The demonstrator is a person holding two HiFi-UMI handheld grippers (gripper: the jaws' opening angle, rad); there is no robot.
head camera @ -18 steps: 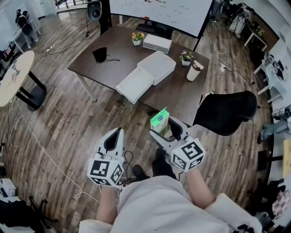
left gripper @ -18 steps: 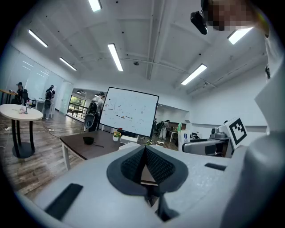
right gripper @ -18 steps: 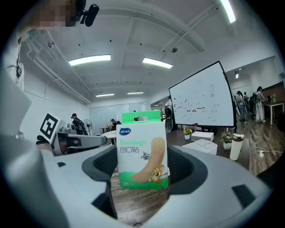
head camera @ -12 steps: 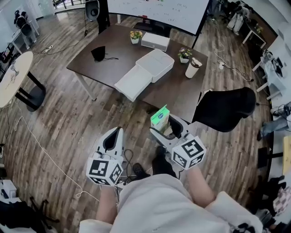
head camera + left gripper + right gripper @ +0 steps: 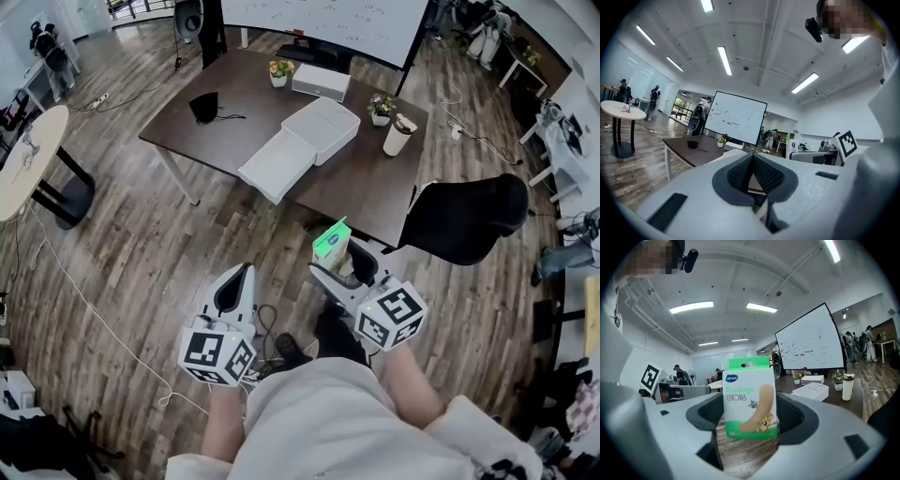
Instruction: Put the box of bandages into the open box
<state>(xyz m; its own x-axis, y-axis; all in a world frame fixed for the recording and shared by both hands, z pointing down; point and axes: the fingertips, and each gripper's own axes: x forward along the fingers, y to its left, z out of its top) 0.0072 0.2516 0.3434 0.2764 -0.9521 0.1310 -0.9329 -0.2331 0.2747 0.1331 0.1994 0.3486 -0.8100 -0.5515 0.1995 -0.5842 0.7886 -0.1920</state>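
Observation:
My right gripper (image 5: 339,262) is shut on a green and white box of bandages (image 5: 330,246), held upright above the wood floor short of the table's near edge. In the right gripper view the bandage box (image 5: 750,399) stands between the two dark pads (image 5: 705,413). The open white box (image 5: 322,129) lies on the dark table (image 5: 234,103) with its lid (image 5: 278,171) folded out toward me; it also shows far off as the white box (image 5: 814,391). My left gripper (image 5: 232,289) is shut and empty, its pads (image 5: 740,173) pressed together.
A black office chair (image 5: 464,225) stands at the table's right corner. On the table are two small flower pots (image 5: 281,75), a white cup (image 5: 400,143), a flat white device (image 5: 322,82) and a black pouch (image 5: 205,110). A round table (image 5: 28,159) is at the left; cables run across the floor.
The view has shifted slightly; both grippers keep nearly the same place, the right one still holding the bandage box.

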